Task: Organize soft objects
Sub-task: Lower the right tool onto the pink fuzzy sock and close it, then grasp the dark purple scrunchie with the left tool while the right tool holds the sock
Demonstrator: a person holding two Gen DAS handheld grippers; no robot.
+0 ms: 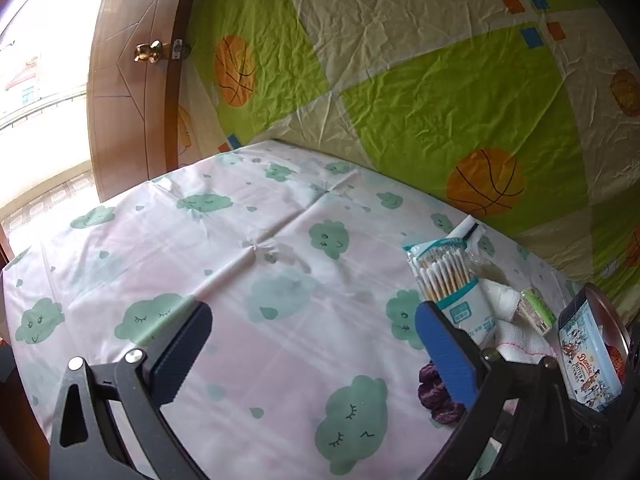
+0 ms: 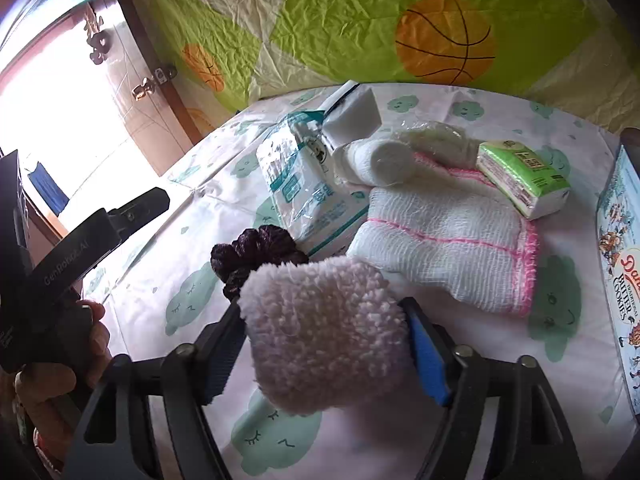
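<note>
Left wrist view: the left gripper [image 1: 312, 344] is hanging wide open over the tabletop [image 1: 280, 264], holding nothing; a swab pack [image 1: 448, 276] is lying just beyond its right finger.

Right wrist view: the right gripper [image 2: 324, 340] is squeezing a fluffy pad [image 2: 324, 332] between its fingers; a scrunchie [image 2: 252, 252] and cloth [image 2: 452, 252] are lying just beyond.

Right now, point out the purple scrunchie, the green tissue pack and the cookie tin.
purple scrunchie [image 2: 256, 250], right wrist view, top ruffles
green tissue pack [image 2: 524, 176], right wrist view, green top face
cookie tin [image 1: 588, 354], left wrist view, printed side wall
</note>
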